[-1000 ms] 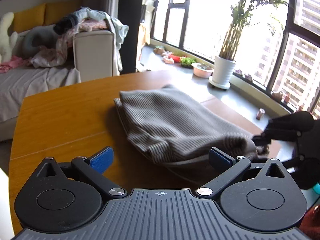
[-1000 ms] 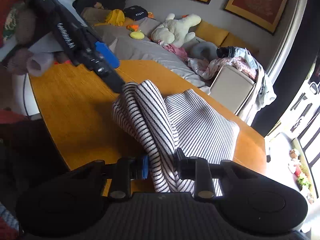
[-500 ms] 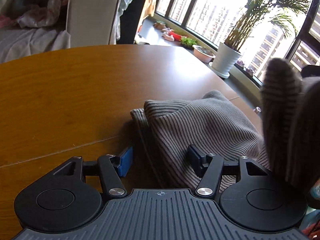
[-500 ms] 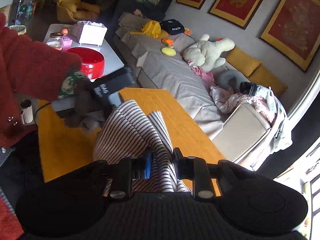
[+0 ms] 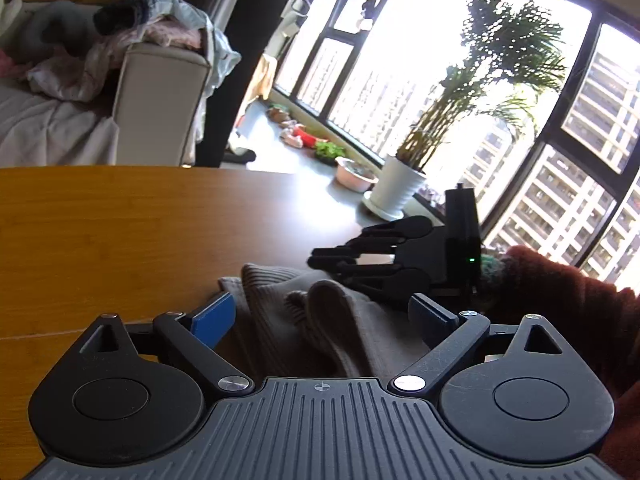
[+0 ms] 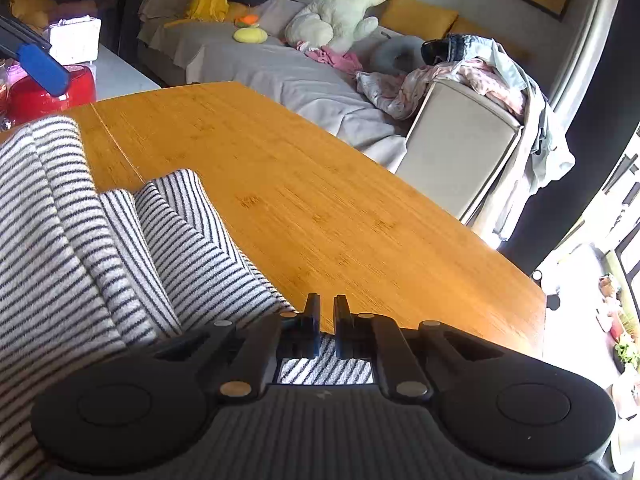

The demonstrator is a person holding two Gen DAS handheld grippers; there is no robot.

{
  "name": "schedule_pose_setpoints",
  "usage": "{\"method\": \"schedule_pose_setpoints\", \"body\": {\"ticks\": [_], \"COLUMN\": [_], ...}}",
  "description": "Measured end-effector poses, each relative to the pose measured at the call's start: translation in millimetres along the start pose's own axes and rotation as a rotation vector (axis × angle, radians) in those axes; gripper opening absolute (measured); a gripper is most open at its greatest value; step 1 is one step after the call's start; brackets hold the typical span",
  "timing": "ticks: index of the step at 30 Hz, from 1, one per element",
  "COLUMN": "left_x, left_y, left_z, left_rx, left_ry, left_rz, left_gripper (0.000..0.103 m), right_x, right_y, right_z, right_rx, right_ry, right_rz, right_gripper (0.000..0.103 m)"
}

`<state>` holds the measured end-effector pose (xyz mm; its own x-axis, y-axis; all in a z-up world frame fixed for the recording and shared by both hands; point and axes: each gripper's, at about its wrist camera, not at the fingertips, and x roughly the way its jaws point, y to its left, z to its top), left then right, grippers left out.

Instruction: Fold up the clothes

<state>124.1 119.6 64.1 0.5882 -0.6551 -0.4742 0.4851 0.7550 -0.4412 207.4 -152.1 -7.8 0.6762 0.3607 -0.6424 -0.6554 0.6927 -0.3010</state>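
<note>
The striped garment lies on the wooden bench, bunched into several thick folds. In the right wrist view it fills the left side of the picture, and a part of it also shows below the right gripper. In the left wrist view the same cloth looks grey-brown and lies near the edge of the bench, between and just in front of the two blue pads.

The left gripper has its jaws wide and they are opening; the garment is between them, but the pads do not press on it.

The right gripper has its jaws almost together, with only a thin gap, and nothing is seen between the tips. The bare bench shows beyond them. In the left wrist view this right gripper is seen from the side, low over the far part of the garment; if it touches the cloth I cannot tell. A red sleeve is behind it.

Beyond the bench stands a sofa with a white plush toy and loose clothes on its armrest. By the window stands a potted plant.
</note>
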Motion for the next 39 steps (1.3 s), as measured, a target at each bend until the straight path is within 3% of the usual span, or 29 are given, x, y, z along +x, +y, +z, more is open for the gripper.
{"method": "schedule_pose_setpoints", "body": {"ticks": [1, 3, 6, 8, 10, 11, 12, 16, 20, 24, 26, 28, 30, 31, 33, 37, 39], "left_x": [4.1, 22.9, 60.9, 71.8, 74.9, 75.7, 76.4, 78.2, 71.6, 40.6, 25.8, 21.6, 33.2, 42.9, 72.0, 117.2, 125.0], "left_y": [-5.7, -15.8, -18.1, -11.4, -7.5, -7.0, -7.1, -9.6, -5.7, 8.3, 20.3, 29.8, 33.4, 33.9, 37.8, 58.8, 64.8], "left_z": [-2.6, -10.6, -24.5, -29.1, -30.3, -30.2, -30.2, -31.0, -29.9, -23.1, -12.1, 3.4, 19.3, 25.3, 34.0, 33.8, 28.7], "left_rx": [-0.002, 0.025, 0.042, 0.002, -0.015, -0.015, -0.014, 0.001, 0.010, 0.008, -0.034, -0.065, -0.058, -0.050, -0.043, -0.105, -0.112], "left_ry": [0.008, 0.052, 0.148, 0.166, 0.163, 0.162, 0.161, 0.158, 0.153, 0.113, 0.067, 0.023, 0.005, 0.009, 0.046, 0.139, 0.164], "left_rz": [-0.032, -0.027, 0.083, 0.079, 0.074, 0.074, 0.073, 0.072, 0.072, 0.110, 0.121, 0.131, 0.109, 0.099, 0.087, 0.109, 0.120], "left_gripper": [0.097, 0.096, 0.072, 0.072, 0.072, 0.072, 0.072, 0.073, 0.073, 0.075, 0.076, 0.076, 0.074, 0.073, 0.068, 0.053, 0.051], "right_x": [0.4, -1.3, -17.5, -42.6, -71.3, -86.1, -98.9, -117.1, -78.2, -50.0, -41.2, -45.2, -51.0, -55.2, -71.8, -109.3, -135.3], "right_y": [-0.3, -1.2, -7.9, -16.2, -22.9, -24.4, -23.1, 5.4, 23.7, 10.5, 6.5, 12.5, 19.7, 24.9, 31.5, 42.7, 36.8], "right_z": [-0.3, 1.1, 7.0, 11.9, 16.4, 18.2, 19.5, 20.2, 17.8, 13.0, 10.5, 9.5, 8.8, 8.5, 9.5, 12.3, 21.0], "right_rx": [0.003, 0.007, 0.044, 0.105, 0.174, 0.199, 0.205, 0.091, 0.043, 0.201, 0.260, 0.259, 0.260, 0.257, 0.248, 0.228, 0.221], "right_ry": [0.001, 0.005, -0.012, -0.057, -0.109, -0.135, -0.157, -0.151, -0.035, 0.027, 0.044, 0.040, 0.034, 0.030, 0.003, -0.061, -0.130], "right_rz": [-0.003, -0.014, -0.035, -0.030, 0.011, 0.045, 0.085, 0.211, 0.260, 0.344, 0.376, 0.380, 0.381, 0.378, 0.373, 0.364, 0.355], "right_gripper": [0.008, 0.008, 0.008, 0.011, 0.028, 0.052, 0.070, 0.073, 0.075, 0.088, 0.087, 0.077, 0.056, 0.052, 0.031, 0.022, 0.019]}}
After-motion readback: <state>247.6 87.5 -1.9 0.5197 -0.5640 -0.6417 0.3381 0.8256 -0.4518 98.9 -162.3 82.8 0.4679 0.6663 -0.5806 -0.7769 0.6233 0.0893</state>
